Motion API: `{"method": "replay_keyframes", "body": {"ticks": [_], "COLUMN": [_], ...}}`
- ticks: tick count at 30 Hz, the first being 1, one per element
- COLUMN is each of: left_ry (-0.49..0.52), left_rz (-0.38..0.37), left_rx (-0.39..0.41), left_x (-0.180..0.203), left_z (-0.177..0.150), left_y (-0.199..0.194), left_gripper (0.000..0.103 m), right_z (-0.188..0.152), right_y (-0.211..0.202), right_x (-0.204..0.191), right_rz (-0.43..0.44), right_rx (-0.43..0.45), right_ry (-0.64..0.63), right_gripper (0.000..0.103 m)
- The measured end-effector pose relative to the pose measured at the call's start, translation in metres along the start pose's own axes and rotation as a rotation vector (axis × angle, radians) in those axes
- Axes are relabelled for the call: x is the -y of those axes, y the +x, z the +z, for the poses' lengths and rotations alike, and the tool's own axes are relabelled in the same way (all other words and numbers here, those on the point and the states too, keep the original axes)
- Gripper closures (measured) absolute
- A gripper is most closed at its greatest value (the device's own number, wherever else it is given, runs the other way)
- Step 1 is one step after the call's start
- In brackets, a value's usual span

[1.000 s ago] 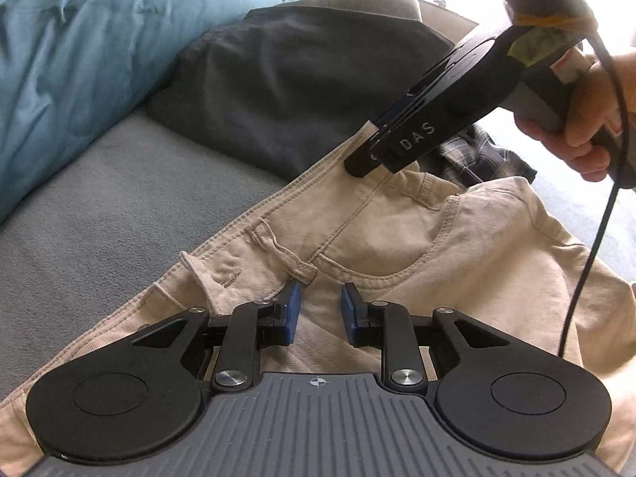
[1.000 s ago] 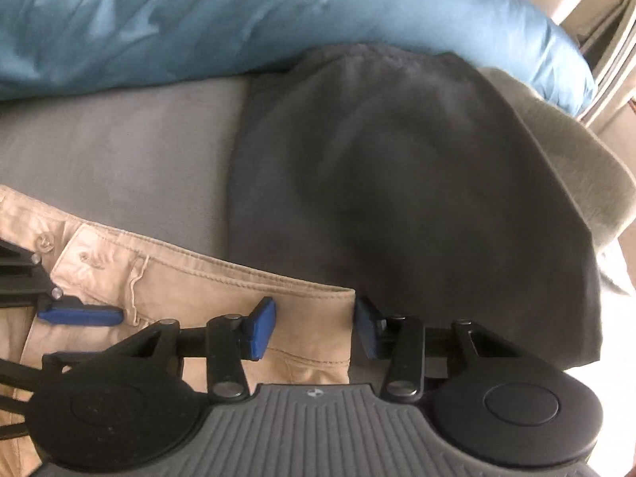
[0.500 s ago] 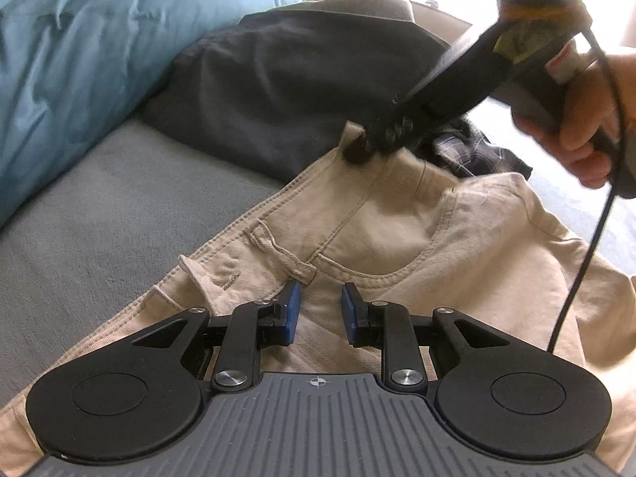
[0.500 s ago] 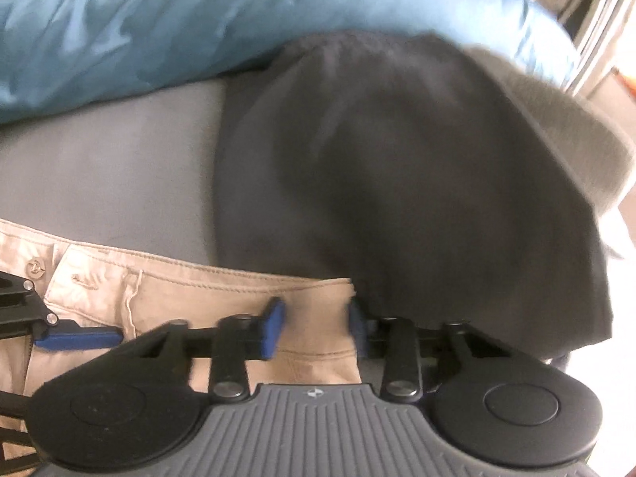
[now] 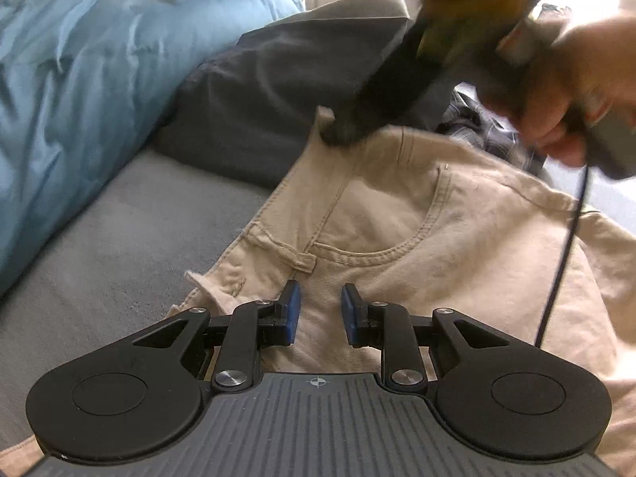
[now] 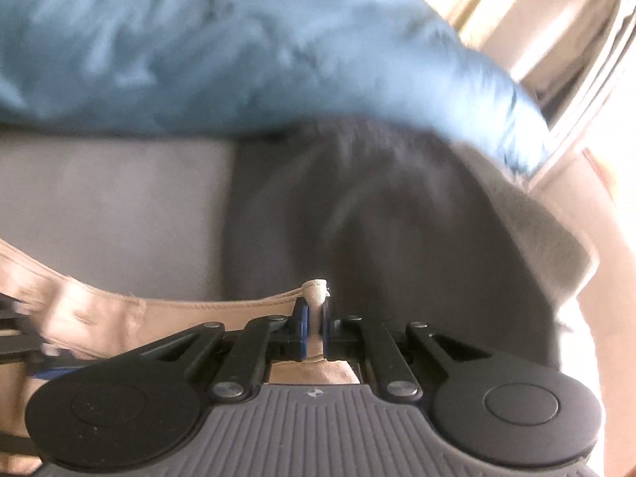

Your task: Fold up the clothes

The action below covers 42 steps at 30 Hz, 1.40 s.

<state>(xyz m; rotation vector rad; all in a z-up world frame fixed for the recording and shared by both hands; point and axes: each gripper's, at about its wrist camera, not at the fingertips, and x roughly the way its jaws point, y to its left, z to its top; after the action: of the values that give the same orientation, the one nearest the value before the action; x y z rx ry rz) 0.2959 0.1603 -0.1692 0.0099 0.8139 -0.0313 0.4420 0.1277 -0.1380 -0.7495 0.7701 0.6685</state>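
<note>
Beige trousers (image 5: 457,238) lie waist-first on the grey bed, front pocket up. My left gripper (image 5: 320,310) sits on them just below a belt loop, its blue pads a little apart with a fold of the cloth filling the gap. My right gripper (image 6: 315,330) has its jaws closing, and the pads pinch the upright corner of the waistband (image 6: 316,286). In the left wrist view the right gripper (image 5: 346,131) shows blurred at the far waistband corner, held by a hand (image 5: 576,79).
A dark grey garment (image 5: 298,91) lies behind the trousers, with a light grey one (image 5: 357,8) on top of it. A blue duvet (image 5: 79,79) fills the left. The grey bed sheet (image 5: 119,238) shows between them. A plaid garment (image 5: 485,131) lies at the right, and a black cable (image 5: 564,238) hangs there.
The right gripper's jaws have closed from wide apart onto the waistband corner, which now stands pinched between the pads. It has also shifted sideways. The left gripper has stayed put.
</note>
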Motion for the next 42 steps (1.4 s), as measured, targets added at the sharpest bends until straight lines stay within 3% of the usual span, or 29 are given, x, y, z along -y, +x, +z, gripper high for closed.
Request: {"method": "replay_keyframes", "body": {"ticks": [7,9,12,15,18,23,28,33,35,37,39,40,41,42], "left_ry": [-0.010,0.013,0.004,-0.017,-0.038,-0.065,0.042,0.191,0.243,0.289,0.299,0.299,0.298,0.292], "left_rz": [-0.003,0.008,0.001,-0.008,0.000,0.003,-0.067,-0.112,-0.086,-0.032,0.004,0.015,0.024,0.037], "left_rx": [-0.006,-0.011,-0.024,-0.036,-0.031,-0.016,-0.029,-0.084,-0.109,-0.125,-0.121,-0.123,-0.125,-0.128], "left_x": [-0.001,0.004,0.003,-0.001,0.000,0.012,0.061,0.121,0.140,0.152,0.156,0.157,0.157,0.156], "left_z": [-0.003,0.003,0.007,0.011,0.011,0.017,0.031,0.038,0.034,0.029,0.028,0.028,0.029,0.029], "left_y": [-0.007,0.002,0.002,0.001,-0.010,-0.029,-0.034,-0.016,-0.004,0.008,0.012,0.011,0.011,0.011], "left_gripper": [0.079,0.079,0.079,0.078,0.076,0.075,0.075,0.075,0.075,0.075,0.075,0.075,0.075,0.075], "right_z": [-0.013,-0.016,-0.029,-0.072,-0.138,-0.249,-0.312,-0.311,-0.305,-0.304,-0.309,-0.312,-0.314,-0.316], "right_y": [-0.008,-0.015,-0.055,-0.120,-0.182,-0.248,-0.255,-0.212,-0.192,-0.173,-0.154,-0.155,-0.163,-0.179], "right_x": [0.005,0.013,0.047,0.091,0.125,0.141,0.126,0.110,0.106,0.103,0.103,0.104,0.105,0.106], "right_rz": [-0.037,-0.054,-0.062,-0.057,-0.091,-0.135,-0.076,0.014,0.022,0.025,0.023,0.029,0.039,0.019], "right_rx": [0.018,-0.004,0.058,0.135,0.138,-0.017,-0.114,-0.114,-0.123,-0.149,-0.198,-0.174,-0.140,-0.088], "right_ry": [0.053,0.088,0.296,0.546,0.744,0.910,1.038,1.017,0.983,0.965,0.971,0.982,1.001,1.020], "right_gripper": [0.092,0.069,0.059,0.052,0.047,0.047,0.045,0.038,0.034,0.036,0.072,0.083,0.100,0.100]}}
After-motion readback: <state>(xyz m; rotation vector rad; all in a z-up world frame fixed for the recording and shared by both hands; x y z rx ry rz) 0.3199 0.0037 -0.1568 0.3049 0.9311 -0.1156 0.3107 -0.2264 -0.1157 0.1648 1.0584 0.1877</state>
